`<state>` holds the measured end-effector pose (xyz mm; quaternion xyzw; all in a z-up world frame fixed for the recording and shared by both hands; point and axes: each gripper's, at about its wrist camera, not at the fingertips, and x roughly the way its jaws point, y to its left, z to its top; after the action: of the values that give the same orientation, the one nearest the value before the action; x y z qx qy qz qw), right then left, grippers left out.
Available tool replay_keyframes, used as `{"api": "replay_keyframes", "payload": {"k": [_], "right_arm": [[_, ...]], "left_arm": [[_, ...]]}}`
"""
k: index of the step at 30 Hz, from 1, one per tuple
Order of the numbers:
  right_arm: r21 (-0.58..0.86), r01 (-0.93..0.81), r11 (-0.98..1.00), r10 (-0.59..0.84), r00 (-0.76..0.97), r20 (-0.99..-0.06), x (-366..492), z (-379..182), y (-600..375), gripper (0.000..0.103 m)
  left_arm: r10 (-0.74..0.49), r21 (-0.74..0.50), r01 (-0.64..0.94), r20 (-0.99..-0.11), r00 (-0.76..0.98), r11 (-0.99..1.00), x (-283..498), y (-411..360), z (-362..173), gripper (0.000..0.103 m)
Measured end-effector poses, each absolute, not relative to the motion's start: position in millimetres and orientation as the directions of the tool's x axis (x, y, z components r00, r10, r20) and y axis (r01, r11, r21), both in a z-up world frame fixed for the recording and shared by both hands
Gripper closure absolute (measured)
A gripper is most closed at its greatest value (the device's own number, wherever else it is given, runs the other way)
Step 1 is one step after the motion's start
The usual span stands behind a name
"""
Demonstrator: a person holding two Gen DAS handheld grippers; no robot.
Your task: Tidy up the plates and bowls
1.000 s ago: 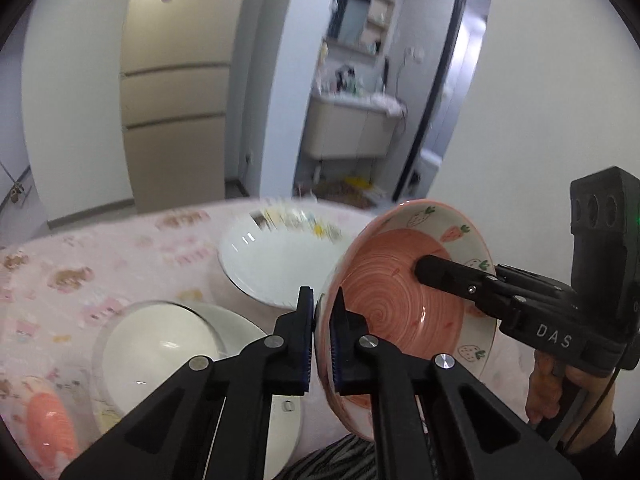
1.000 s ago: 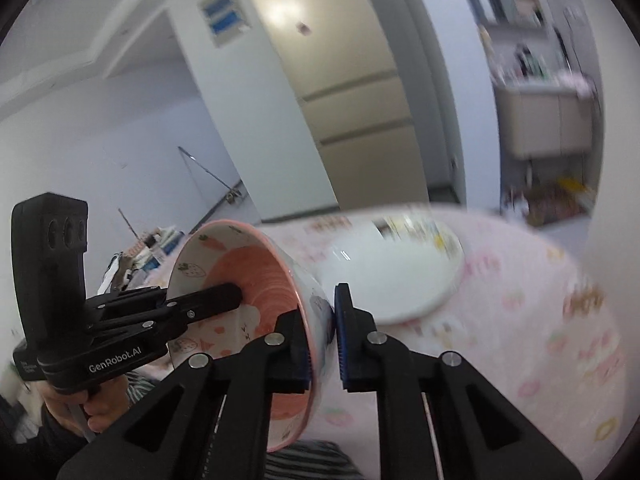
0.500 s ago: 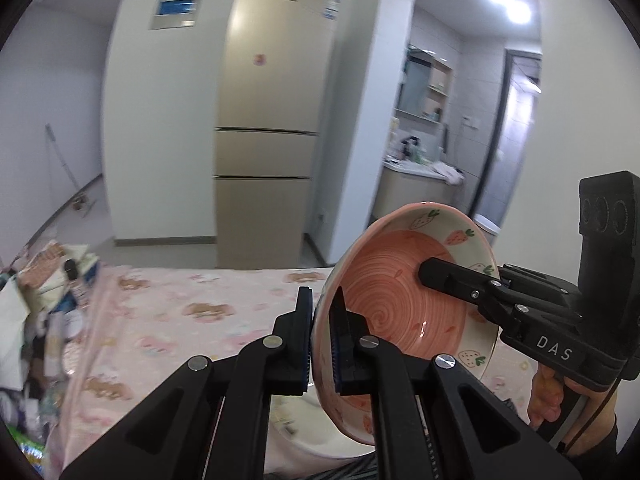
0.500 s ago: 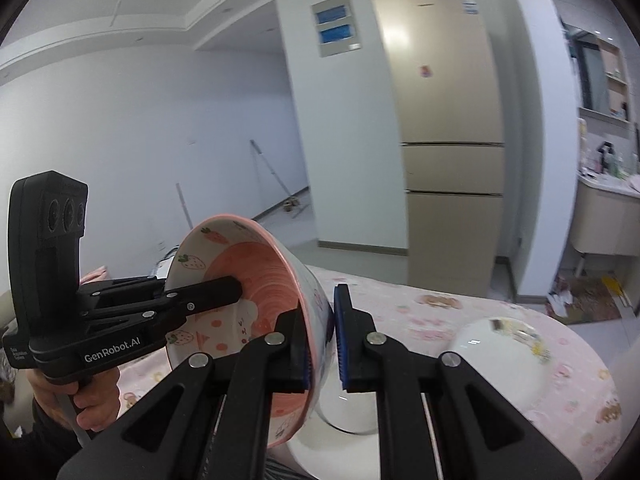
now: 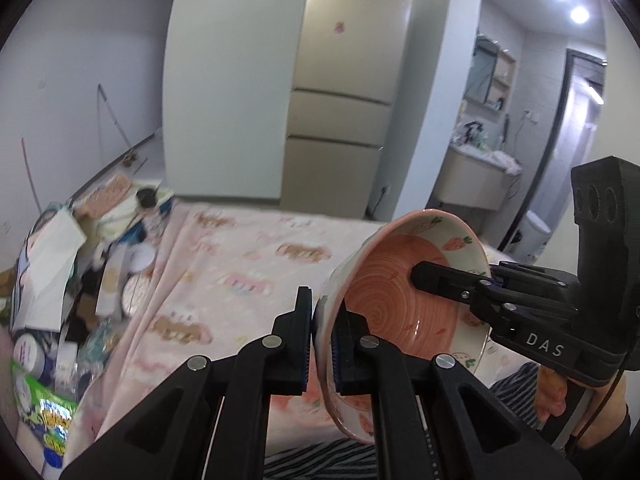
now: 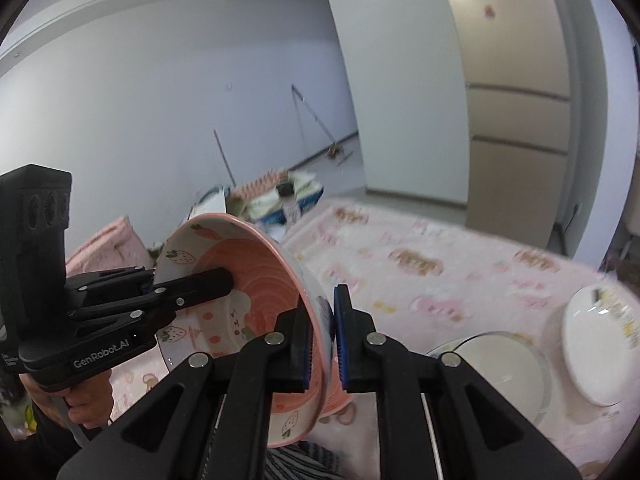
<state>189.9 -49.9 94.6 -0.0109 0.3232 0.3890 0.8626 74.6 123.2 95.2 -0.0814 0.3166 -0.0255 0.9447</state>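
We hold one pink bowl (image 5: pixel 394 304) between both grippers, tipped up on its side above the worktop (image 5: pixel 256 264), which is covered with a pale pink patterned cloth. The bowl has a salmon spiral inside and strawberries and carrots painted around its pale rim.

In the left wrist view our left gripper (image 5: pixel 320 340) has its jaws closed on the near wall of the bowl, one blue pad inside and one outside, with the bowl spreading away toward 2 o'clock. The right gripper (image 5: pixel 460 284) comes in from 3 o'clock and clamps the opposite rim; a hand (image 5: pixel 550 394) holds its handle at 4 o'clock.

In the right wrist view the picture is mirrored: our right gripper (image 6: pixel 322 340) pinches the bowl (image 6: pixel 256 280) wall at centre, jaws closed on it, and the left gripper (image 6: pixel 192 284) reaches in from 9 o'clock onto the far rim, held by a hand (image 6: pixel 86 396) at 8 o'clock.

At 4 o'clock in that view a white bowl (image 6: pixel 504 368) sits on the worktop, and just beside it, toward 3 o'clock, a white plate (image 6: pixel 596 344) lies flat. Beyond the worktop stands a beige refrigerator (image 5: pixel 352 80), and a heap of clutter (image 5: pixel 80 264) lies off the worktop's edge at 9 o'clock in the left wrist view.
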Motion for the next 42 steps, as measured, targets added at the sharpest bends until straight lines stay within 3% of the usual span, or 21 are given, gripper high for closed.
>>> {"api": "replay_keyframes", "payload": {"k": [8,19,29,35,42], "right_arm": [[0.299,-0.651,0.697,0.649,0.398,-0.648,209.8,31.1,-27.8,0.093],[0.254,-0.663,0.704,0.606,0.375,-0.702,224.2,-0.7,-16.9,0.093],[-0.045,-0.725,0.688,0.500,0.517,-0.695,201.6,-3.7,2.6,0.092],[-0.227,-0.714,0.662,0.419,0.604,-0.678,191.3,-11.8,13.4,0.084],[-0.191,-0.710,0.678,0.431,0.594,-0.679,195.2,-14.8,3.5,0.083]], "left_arm": [[-0.048,-0.135,-0.059,-0.674,0.737,0.989,91.9,133.6,31.9,0.095],[-0.037,-0.115,-0.062,-0.704,0.709,0.991,107.8,131.6,2.5,0.095],[-0.044,-0.141,-0.072,-0.681,0.731,0.987,110.0,139.0,-11.2,0.093],[0.029,-0.035,-0.071,-0.673,0.739,0.997,108.6,123.9,-12.7,0.093],[0.013,-0.073,-0.085,-0.677,0.736,0.994,109.3,132.6,-13.4,0.093]]}}
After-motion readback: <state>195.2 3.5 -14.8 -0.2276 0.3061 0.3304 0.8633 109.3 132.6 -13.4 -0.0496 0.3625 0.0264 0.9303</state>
